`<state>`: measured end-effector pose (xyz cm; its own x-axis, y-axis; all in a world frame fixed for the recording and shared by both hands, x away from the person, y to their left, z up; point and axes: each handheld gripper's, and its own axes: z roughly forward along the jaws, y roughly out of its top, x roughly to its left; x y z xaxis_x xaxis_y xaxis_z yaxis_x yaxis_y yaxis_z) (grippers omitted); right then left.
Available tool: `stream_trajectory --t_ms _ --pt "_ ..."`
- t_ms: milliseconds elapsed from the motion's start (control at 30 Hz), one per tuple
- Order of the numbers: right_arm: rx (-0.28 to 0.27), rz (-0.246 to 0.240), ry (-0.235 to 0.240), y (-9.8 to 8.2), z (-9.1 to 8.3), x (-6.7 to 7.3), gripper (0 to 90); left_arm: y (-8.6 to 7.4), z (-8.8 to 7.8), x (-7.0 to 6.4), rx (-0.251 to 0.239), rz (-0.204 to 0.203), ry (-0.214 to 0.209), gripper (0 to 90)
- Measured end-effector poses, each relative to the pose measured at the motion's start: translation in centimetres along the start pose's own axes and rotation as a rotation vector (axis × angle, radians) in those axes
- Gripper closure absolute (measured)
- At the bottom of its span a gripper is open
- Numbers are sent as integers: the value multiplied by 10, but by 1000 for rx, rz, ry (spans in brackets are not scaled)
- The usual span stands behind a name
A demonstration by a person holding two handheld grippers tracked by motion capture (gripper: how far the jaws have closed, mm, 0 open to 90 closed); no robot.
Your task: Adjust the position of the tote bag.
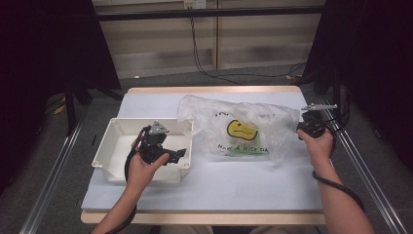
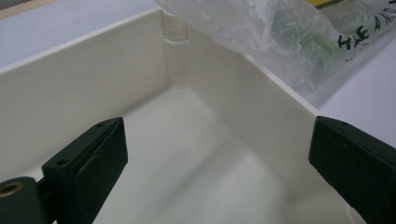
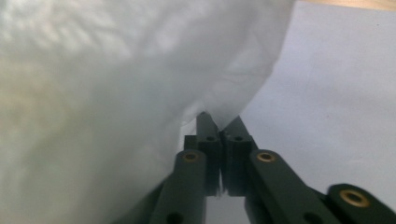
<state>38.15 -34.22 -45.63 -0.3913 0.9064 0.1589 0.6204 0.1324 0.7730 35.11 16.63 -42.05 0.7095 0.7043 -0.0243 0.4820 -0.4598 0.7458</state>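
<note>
A pale, matte sheet covers the table (image 1: 204, 185), whose wooden edge shows along the near and far sides. Dark curtains hang to either side of the room, a black cable runs down the light panelled wall behind, and metal rails flank the table on the grey floor.

On the right half of the sheet lies a plastic bag (image 1: 238, 129), thin, crinkled and translucent, printed with a yellow face and black lettering over a patch of green. Its far left end bulges up against the corner of a box (image 1: 113, 146), a shallow rectangular tub of smooth cream-white plastic with straight walls, a flat rim and rounded corner posts. In the left gripper view the bag's wrinkled film drapes over the box's far wall.

The left gripper (image 1: 165, 151) hangs over the box's open inside, its two black jaws spread wide with nothing between them.

The right gripper (image 1: 304, 127) sits at the bag's right end. In the right gripper view its jaws are pressed nearly together, pinching a fold of the bag's milky film at their tips, and the film balloons away to the left.
</note>
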Motion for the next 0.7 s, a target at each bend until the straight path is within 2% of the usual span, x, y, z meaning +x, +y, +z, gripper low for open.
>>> stream_trajectory --t_ms 100,167,233,267,367,467,567,600,633,667,700 --pt "1 -6 -15 -5 -6 1 759 3 -1 2 -12 -17 1 43" --pt "-1 -11 -31 -10 -13 0 713 5 -2 2 -10 -2 -10 39" --pt "0 -3 -46 -16 -20 0 624 6 -1 1 -6 3 -24 39" --pt "-2 -2 -59 -19 -23 0 613 7 0 0 -7 23 -23 38" --pt "7 -17 -83 -27 -32 2 541 8 3 -2 -5 14 -43 37" --pt "7 -34 -86 -34 -39 7 489 10 6 -4 -4 29 -44 37" --pt "4 -50 -78 -40 -44 13 455 12 10 -5 -15 23 -49 39" --pt "2 -57 -84 -42 -47 17 441 13 9 -5 -3 31 -49 39" --pt "7 -53 -78 -44 -49 19 439 14 10 -4 -13 38 -51 39" --pt "5 -54 -73 -46 -50 21 427 16 9 -4 -5 45 -37 42" --pt "-2 -56 -72 -48 -52 24 402 16 10 -4 -18 42 -37 44"
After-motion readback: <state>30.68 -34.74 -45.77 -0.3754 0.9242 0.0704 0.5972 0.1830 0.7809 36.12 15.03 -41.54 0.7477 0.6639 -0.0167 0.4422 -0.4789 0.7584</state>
